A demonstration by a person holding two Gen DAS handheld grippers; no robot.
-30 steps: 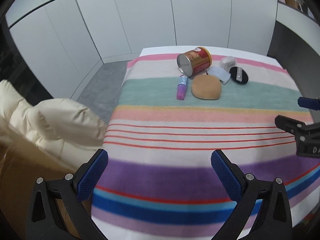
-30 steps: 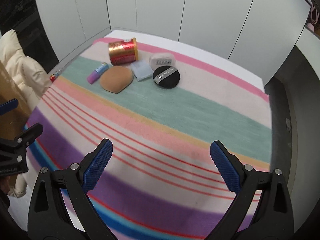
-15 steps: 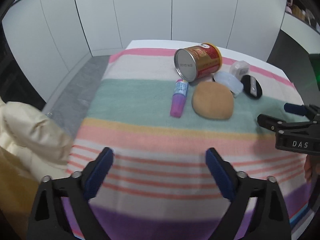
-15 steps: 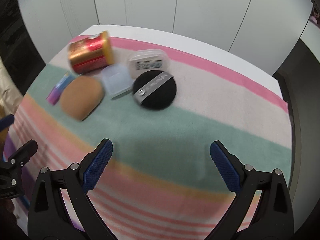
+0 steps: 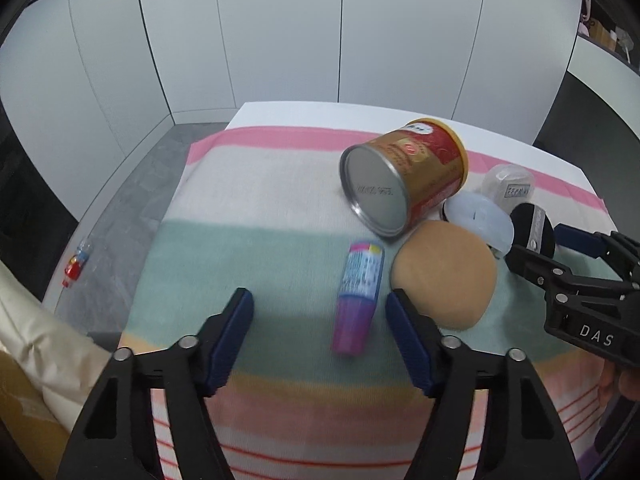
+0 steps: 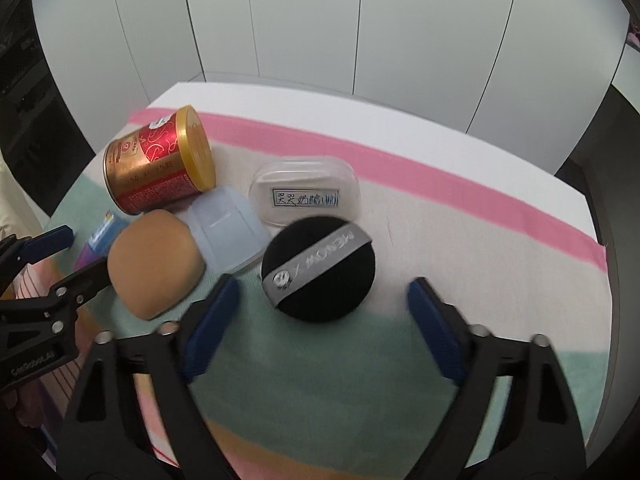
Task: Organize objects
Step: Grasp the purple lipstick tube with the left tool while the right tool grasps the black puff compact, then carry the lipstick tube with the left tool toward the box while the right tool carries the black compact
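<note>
Nothing is looking sorted yet: every item is lying clustered on the striped blanket. The left gripper is hovering with fingers apart, the purple tube lying between them. The right gripper is waiting, spread wide, just before the black puff, whose band is reading "MEKOW". Beyond sit the tan sponge, the red-gold can and a clear case showing Chinese writing.

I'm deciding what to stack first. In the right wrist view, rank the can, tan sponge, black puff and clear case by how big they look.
1. Can
2. Black puff and tan sponge, too alike to rank
3. Clear case, farther away, so unsure
</note>
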